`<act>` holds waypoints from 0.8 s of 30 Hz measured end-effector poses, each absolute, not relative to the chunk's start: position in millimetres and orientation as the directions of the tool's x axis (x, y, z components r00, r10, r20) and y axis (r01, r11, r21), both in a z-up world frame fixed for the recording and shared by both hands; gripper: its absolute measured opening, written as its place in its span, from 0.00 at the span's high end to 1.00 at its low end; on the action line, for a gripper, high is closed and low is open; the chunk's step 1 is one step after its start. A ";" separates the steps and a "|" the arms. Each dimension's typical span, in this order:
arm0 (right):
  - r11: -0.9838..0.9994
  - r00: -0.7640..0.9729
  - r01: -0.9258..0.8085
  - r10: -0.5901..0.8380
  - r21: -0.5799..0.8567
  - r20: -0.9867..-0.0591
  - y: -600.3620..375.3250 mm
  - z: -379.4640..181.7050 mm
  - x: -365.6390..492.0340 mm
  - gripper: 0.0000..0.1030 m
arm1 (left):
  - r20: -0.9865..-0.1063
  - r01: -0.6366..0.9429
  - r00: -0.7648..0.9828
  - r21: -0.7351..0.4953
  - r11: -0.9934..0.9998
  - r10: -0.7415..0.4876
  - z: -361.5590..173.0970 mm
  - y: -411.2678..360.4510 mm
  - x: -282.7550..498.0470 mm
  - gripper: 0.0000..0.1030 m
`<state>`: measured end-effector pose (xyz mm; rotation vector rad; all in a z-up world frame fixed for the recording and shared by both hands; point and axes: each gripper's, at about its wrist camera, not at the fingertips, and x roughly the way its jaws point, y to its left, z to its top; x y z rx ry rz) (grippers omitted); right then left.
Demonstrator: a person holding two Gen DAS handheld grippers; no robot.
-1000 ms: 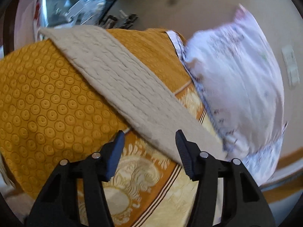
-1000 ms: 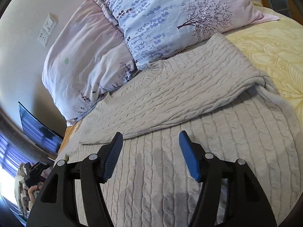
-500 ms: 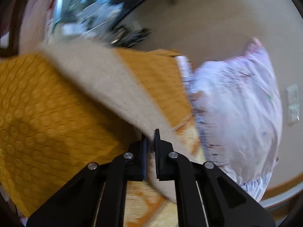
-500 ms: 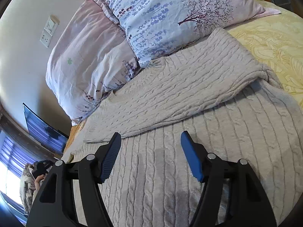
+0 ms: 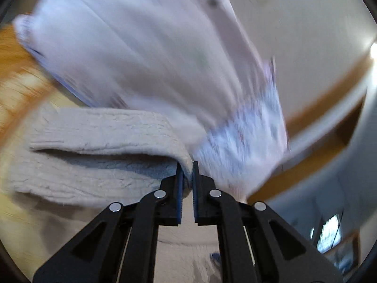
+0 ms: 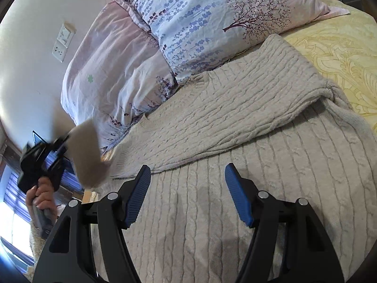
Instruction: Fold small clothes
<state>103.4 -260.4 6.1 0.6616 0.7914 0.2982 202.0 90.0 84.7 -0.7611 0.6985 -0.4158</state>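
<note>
Gripping: left gripper (image 5: 187,165) has its jaws clamped on the cuff end of a sleeve (image 5: 99,139); fabric is pinched between the blue pads, no gap to be seen.
Left gripper, far view: seen from the right wrist camera at the left edge (image 6: 63,145), held by a hand (image 6: 41,194); the sleeve end (image 6: 86,155) hangs lifted off the bed, blurred.
Sleeve, close view: doubled over on itself, running leftward from the jaws; picture heavily smeared.
Sweater: grey cable-knit sweater (image 6: 235,200) lies flat on the bed, body nearest the right camera, neck toward the pillows.
Other sleeve: folded sleeve (image 6: 223,115) lies across the sweater's upper part, touching it, its cuff at lower left.
Pillows: two floral pillows (image 6: 212,21) at the head of the bed, just beyond the sweater; lower one touches the neckline area.
Right gripper: (image 6: 187,188) jaws stand wide apart above the sweater body, nothing between the pads; contact with the knit cannot be told.
Bedspread: yellow patterned bedspread (image 6: 341,54) bare at the right, beside the sweater.
Wall: socket plate (image 6: 62,42) on the wall at upper left.
</note>
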 end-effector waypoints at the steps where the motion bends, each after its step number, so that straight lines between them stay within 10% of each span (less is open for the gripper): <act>1: 0.766 0.678 -0.009 0.477 0.643 -0.559 -261.0 8.9 101.8 0.35 | -0.452 0.114 0.670 -0.721 0.683 -0.589 77.6 65.6 206.6 0.93; 5: 0.797 0.686 0.003 0.438 0.605 -0.581 -266.9 22.1 98.8 0.35 | -0.631 0.224 0.513 -0.556 0.800 -0.582 45.6 -20.0 211.0 0.71; 9: 0.844 0.685 -0.018 0.401 0.535 -0.609 -266.4 42.7 106.2 0.35 | -0.610 0.311 0.501 -0.536 0.785 -0.614 53.8 -11.7 186.8 0.35; 24: 0.771 0.533 -0.637 0.449 0.010 -0.717 -45.8 52.6 189.6 0.50 | -0.725 -0.128 0.593 -0.514 0.848 -0.350 12.2 154.3 174.4 0.70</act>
